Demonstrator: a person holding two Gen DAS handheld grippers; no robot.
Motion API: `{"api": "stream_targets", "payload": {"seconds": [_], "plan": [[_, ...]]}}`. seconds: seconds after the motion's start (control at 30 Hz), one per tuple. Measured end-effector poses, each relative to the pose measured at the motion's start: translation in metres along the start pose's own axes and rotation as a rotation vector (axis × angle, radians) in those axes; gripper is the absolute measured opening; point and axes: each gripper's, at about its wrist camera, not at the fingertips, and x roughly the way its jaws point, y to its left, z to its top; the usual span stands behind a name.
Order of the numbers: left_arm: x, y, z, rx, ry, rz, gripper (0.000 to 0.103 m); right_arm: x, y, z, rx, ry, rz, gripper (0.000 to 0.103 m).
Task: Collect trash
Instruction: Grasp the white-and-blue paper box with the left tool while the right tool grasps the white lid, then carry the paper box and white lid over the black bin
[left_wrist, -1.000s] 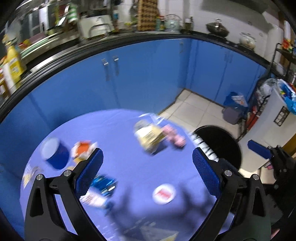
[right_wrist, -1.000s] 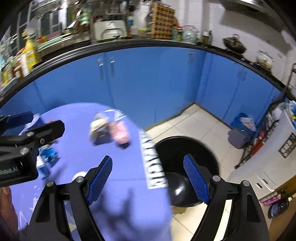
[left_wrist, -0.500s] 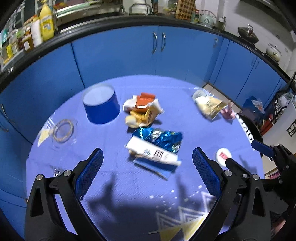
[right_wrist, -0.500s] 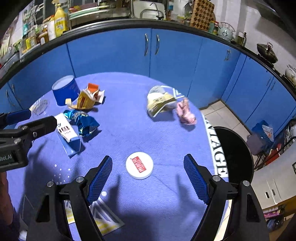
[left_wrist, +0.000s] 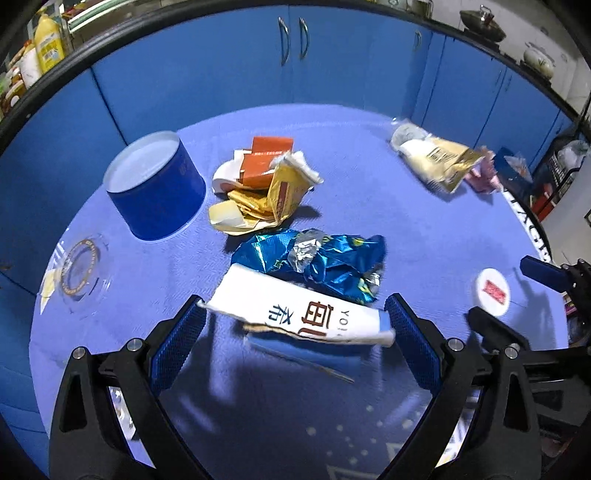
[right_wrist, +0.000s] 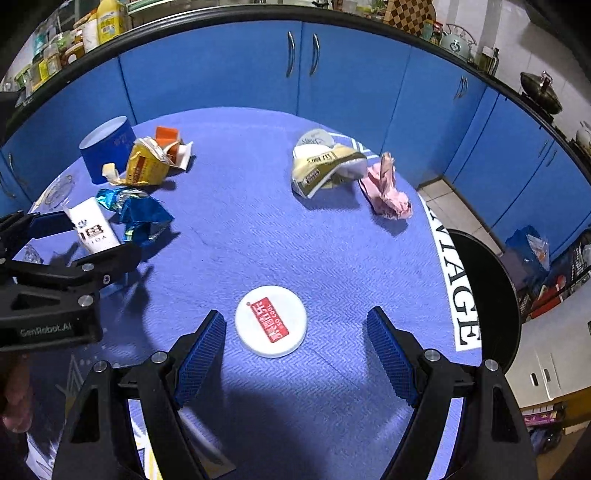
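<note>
Both hand-held grippers have dropped toward the table since the earlier frames: left hand-held gripper (left_wrist: 293, 338) now straddles the white carton (left_wrist: 299, 314), jaws apart and not pressing; right hand-held gripper (right_wrist: 295, 339) hangs spread and empty around the white lid (right_wrist: 270, 320). Lower left further so the pads catch the carton's flattened body, not the blue foil wrapper (left_wrist: 314, 260) touching it (easy to snag). The lid lies flat, so tilt right's pads under its rim.

Both tongs (left_wrist: 293, 339) (right_wrist: 295, 341) agape, angled downward

Woven matt tablecloth (right_wrist: 332, 236), crinkled glossy foil wrapper (left_wrist: 325, 262) — smooth white plastic lid (right_wrist: 270, 321), creased paper carton (left_wrist: 303, 314)
</note>
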Motion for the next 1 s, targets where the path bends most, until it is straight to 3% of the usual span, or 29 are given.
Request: {"api": "stream_targets", "payload": {"seconds": [0.2,0.27,0.33,0.4,0.47,1.0], "plan": [[0.013,0.004,0.001,0.0,0.006,0.006,0.095,0.005,-0.003,0.004,0.014,-0.003,0.031,0.077],[0.012,0.005,0.0,-0.004,0.002,-0.002,0.086,0.005,0.0,0.005,0.005,-0.01,0.026,0.076],[0.009,0.006,-0.002,-0.005,-0.001,-0.006,0.085,0.003,0.001,0.004,-0.002,-0.017,0.038,0.066],[0.0,0.009,-0.008,-0.003,-0.018,0.001,0.085,0.001,0.003,0.003,-0.005,-0.019,0.041,0.045],[-0.008,0.008,-0.01,0.001,-0.036,0.0,0.085,0.0,0.005,0.004,-0.018,-0.015,0.048,0.039],[-0.049,-0.015,-0.012,0.032,-0.101,0.002,0.085,-0.034,-0.008,0.003,-0.008,-0.084,0.004,0.039]]}}
